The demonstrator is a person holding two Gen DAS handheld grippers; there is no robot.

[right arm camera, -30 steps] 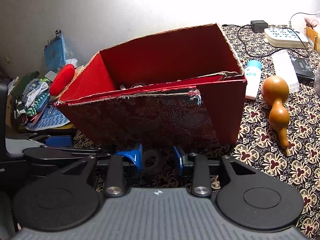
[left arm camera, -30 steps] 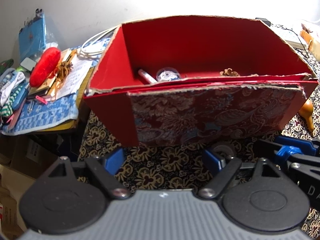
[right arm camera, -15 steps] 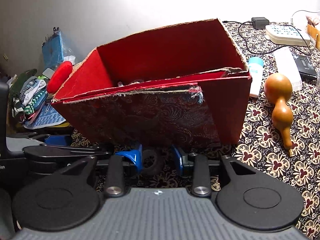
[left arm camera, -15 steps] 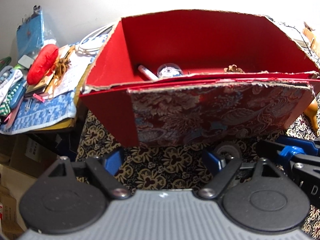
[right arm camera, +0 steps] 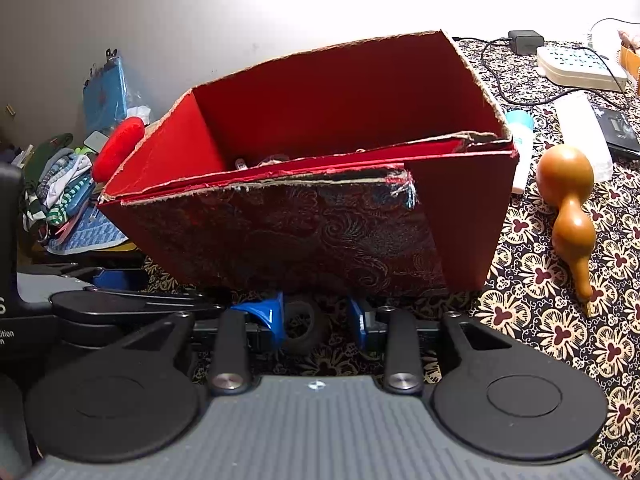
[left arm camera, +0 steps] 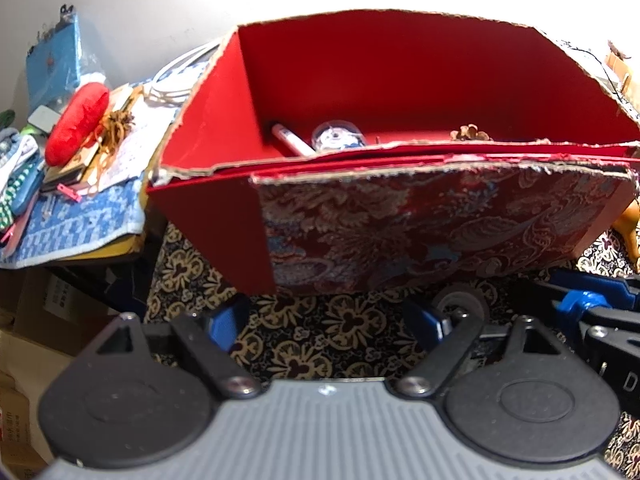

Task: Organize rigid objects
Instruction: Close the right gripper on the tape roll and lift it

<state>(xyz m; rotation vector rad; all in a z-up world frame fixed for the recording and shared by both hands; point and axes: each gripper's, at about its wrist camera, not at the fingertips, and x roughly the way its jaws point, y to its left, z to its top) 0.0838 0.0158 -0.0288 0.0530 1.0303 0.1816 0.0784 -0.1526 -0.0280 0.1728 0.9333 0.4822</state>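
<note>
Looking along the left gripper (left arm camera: pixel 328 320), its jaws stand wide with nothing but patterned cloth (left arm camera: pixel 320 344) between them. The red box (left arm camera: pixel 400 80) sits just ahead and above the fingertips, open at the top. Inside, on the floor toward the far wall, lie a pen (left arm camera: pixel 290 142), a clear round case (left arm camera: pixel 338 138) and a small brown cone-like thing (left arm camera: pixel 470 134), so some sorting looks already done. Just off the right fingertip shows a small wheel (left arm camera: pixel 460 306), with the other tool's blue parts beyond it. Far off to the left lies a heap of cloth and papers with a red cushion (left arm camera: pixel 76 124) on top.

From the right gripper (right arm camera: pixel 316 322), the jaws are drawn narrow around the wheel (right arm camera: pixel 306 330), which sits between the blue fingertips; it seems gripped, though contact on both sides is hard to confirm. The box (right arm camera: pixel 460 220) rises directly ahead, its rim above the tool. To the right of the tool a gourd (right arm camera: pixel 566 204) lies on the cloth, and further ahead a white tube (right arm camera: pixel 520 144) rests beside the box, both still outside. By this reading the wheel goes in next, then the gourd and tube
</note>
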